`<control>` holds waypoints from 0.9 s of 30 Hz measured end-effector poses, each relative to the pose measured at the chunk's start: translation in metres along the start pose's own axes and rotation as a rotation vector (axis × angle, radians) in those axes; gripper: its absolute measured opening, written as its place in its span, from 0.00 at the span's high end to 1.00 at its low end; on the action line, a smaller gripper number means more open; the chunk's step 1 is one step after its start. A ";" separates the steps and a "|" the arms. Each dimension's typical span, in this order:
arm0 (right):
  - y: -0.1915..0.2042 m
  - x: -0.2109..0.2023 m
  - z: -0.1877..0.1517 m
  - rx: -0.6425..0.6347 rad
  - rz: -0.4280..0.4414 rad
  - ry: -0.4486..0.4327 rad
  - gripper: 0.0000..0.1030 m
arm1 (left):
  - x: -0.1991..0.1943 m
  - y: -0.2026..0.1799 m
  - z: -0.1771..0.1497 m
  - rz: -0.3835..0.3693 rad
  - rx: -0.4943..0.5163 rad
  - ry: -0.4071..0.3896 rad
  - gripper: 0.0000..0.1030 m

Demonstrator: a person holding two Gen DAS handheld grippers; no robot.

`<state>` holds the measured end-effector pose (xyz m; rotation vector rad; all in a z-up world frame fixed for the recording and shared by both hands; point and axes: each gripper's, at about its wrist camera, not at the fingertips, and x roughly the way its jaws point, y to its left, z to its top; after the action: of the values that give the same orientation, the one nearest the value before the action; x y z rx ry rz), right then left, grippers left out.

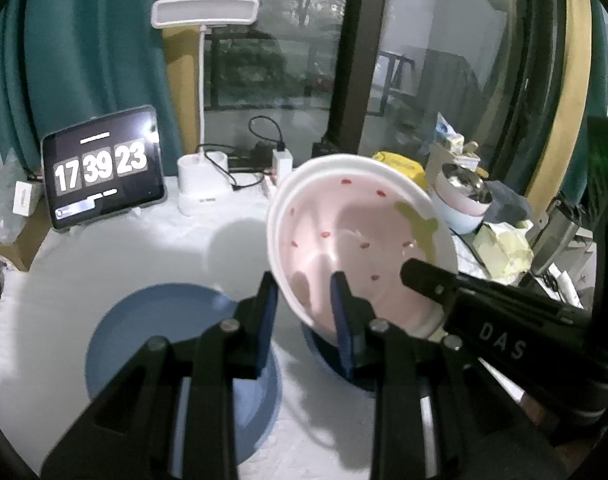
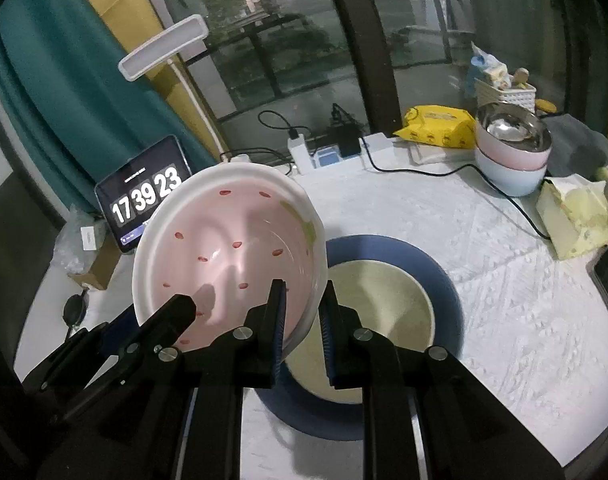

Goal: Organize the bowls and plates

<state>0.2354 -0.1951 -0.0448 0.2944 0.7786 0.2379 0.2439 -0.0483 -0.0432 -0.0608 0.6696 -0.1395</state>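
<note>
here i hold the pink bowl (image 2: pixel 232 256) tilted off the bench (image 2: pixel 504 280), left gripper (image 1: pixel 304 308) and right gripper (image 2: pixel 302 312) each clenched on opposite rims, likely for stacking on the blue plate (image 2: pixel 444 276).

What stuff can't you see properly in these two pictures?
- Left wrist view: the dark blue plate is mostly hidden behind the strawberry bowl and the left gripper.
- Right wrist view: the cream plate is partly covered at its near edge by the right gripper.
- Both views: the tablet shows small lettering under the clock digits, too tiny to read.
- Right wrist view: what the white basket holds is too small and blurred to name.
</note>
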 end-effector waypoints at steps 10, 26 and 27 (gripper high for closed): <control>-0.023 0.001 -0.007 0.018 -0.024 0.010 0.83 | 0.014 -0.021 -0.006 -0.011 0.028 0.032 0.73; -0.048 0.013 -0.020 0.038 -0.055 0.053 0.83 | 0.036 -0.041 -0.020 -0.018 0.053 0.095 0.73; -0.049 0.014 -0.020 0.037 -0.057 0.056 0.83 | 0.037 -0.041 -0.021 -0.018 0.054 0.099 0.73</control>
<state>0.2356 -0.2330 -0.0843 0.3014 0.8460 0.1788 0.2550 -0.0949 -0.0786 -0.0084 0.7642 -0.1788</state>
